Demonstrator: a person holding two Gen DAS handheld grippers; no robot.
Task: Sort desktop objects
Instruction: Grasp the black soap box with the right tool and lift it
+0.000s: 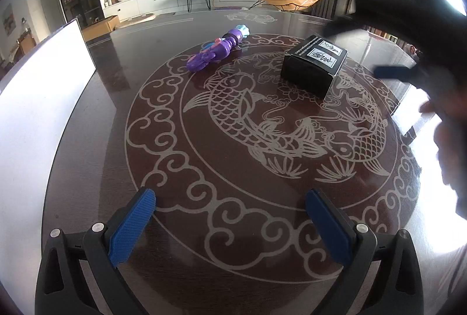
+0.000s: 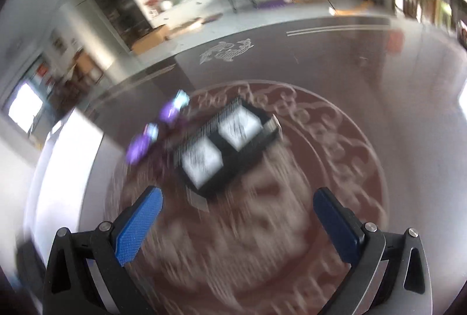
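At frame centre, a rigid, probably light black box (image 2: 224,148) is framed by the spread, empty right gripper (image 2: 238,215); its flat sides are judged best gripped. The left gripper (image 1: 230,212) is likewise seen spread and empty.

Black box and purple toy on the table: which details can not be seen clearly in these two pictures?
- Black box: right wrist view is motion-blurred, so its two white labels are unreadable; in the left wrist view the print is too small.
- Purple toy: only smeared patches in the right wrist view.
- Right gripper: a dark blur in the left wrist view, covering the table's far right corner.
- White board: cut off by the left edge.
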